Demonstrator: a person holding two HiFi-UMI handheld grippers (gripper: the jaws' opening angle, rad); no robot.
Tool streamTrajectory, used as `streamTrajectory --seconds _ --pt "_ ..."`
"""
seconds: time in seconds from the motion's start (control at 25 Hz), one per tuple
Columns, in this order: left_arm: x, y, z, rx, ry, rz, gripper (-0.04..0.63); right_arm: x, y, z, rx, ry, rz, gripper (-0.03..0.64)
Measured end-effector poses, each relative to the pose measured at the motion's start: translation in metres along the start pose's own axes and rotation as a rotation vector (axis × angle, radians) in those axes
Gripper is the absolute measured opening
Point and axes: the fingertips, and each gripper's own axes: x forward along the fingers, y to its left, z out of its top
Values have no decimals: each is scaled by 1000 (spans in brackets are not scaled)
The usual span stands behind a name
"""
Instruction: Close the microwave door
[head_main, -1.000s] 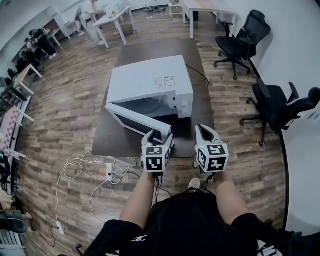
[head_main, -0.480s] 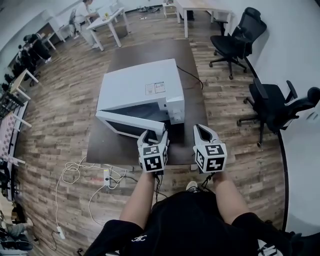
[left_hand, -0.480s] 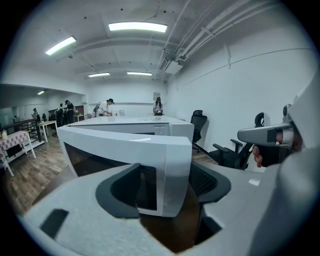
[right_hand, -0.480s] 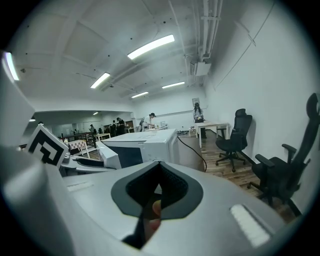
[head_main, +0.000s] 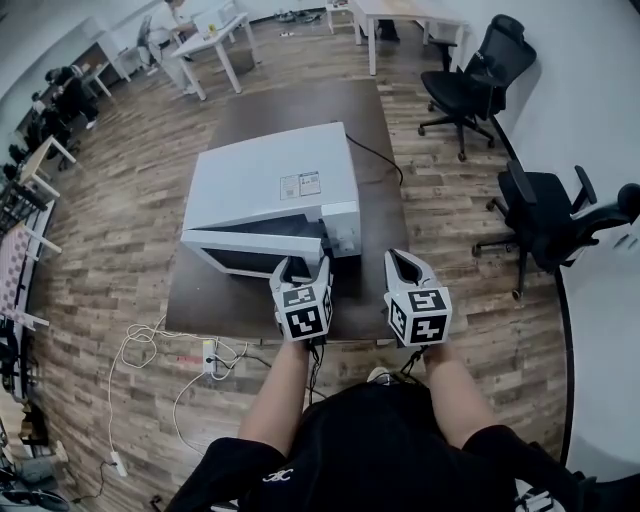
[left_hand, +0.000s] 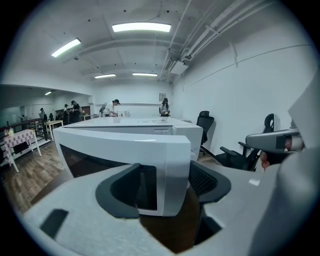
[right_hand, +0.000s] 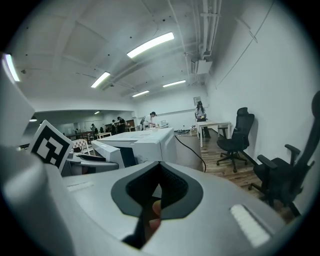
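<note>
The microwave door stands ajar, its free edge just ahead of the left gripper's spread jaws. Bare table lies open right of the microwave. Office chairs stand well apart.

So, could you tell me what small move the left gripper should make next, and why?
Probably push the left gripper forward against the door: its free edge stands between the open jaws, and the door is ajar from the microwave.
</note>
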Motion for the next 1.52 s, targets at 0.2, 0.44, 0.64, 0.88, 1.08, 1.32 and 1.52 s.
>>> streamTrajectory --seconds 0.2,0.44,0.64,0.88,1.08,1.32,1.52 --pt "11 -1 6 -8 -2 17 315 8 -4 2 -9 6 19 3" --pt "23 -2 13 -13 -14 32 316 17 -3 5 -26 12 54 3" --pt "34 0 17 -10 -10 28 318 26 -7 6 -29 16 62 2" --pt "47 7 20 -73 10 4 357 35 -15 13 -26 14 55 2" --pt "51 8 23 -69 -8 13 359 42 -23 16 -23 16 51 3" --pt "60 11 25 -66 -14 27 360 44 -25 13 -26 19 49 3" --pt "65 14 25 -57 -2 27 369 36 -31 13 -29 13 38 3"
